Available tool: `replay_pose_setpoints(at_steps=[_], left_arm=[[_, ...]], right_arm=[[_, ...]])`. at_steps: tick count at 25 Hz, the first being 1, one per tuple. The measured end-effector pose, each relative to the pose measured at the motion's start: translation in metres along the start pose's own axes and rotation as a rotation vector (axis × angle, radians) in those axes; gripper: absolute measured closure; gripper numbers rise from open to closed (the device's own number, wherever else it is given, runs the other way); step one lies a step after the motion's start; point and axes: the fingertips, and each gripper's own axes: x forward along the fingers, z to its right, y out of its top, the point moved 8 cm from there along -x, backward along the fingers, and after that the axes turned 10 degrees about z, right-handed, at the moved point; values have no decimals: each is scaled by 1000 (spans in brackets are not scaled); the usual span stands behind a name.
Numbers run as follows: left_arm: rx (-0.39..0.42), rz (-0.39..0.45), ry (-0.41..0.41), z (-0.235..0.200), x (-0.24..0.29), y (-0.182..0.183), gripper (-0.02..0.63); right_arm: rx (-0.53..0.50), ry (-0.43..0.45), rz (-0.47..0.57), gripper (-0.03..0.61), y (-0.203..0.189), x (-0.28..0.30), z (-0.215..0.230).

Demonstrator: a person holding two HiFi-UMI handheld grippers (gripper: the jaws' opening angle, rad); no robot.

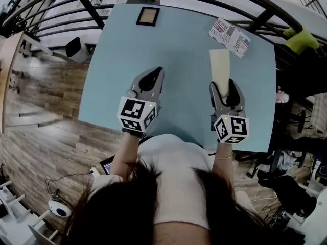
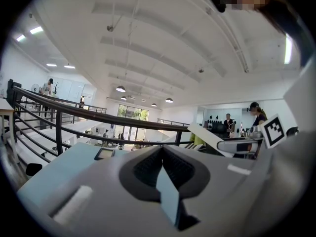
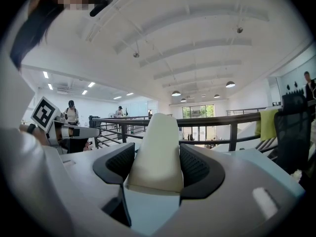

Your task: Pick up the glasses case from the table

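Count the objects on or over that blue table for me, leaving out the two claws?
3. A cream glasses case is clamped in the right gripper. A small dark-framed square lies at the table's far edge. A printed pouch lies near its far right corner. The grippers might hide something small.

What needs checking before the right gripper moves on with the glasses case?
1. Glasses case between the right gripper's jaws, both pads on its sides: ok.
2. Grip position: held at the near end, with most of the case sticking out ahead, so it may pivot: not ok.
3. Case clear of the table: cannot tell.
4. Left gripper shut, empty and off to the side: ok.
5. Printed packet lies just beyond the case's far end, so going straight ahead is risky: not ok.
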Motion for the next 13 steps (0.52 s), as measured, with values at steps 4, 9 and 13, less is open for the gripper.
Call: replay_pose_setpoints(at_steps=[4, 9, 13], left_arm=[[-4, -6, -3, 0, 1, -3, 555], [-13, -11, -4, -2, 1, -5, 555], [-16, -9, -4, -5, 2, -5, 555]], right_arm=[[-1, -2, -9, 290, -2, 1, 1], [-3, 5, -23, 290, -6, 4, 0], [-5, 8, -31, 290, -7, 7, -1]])
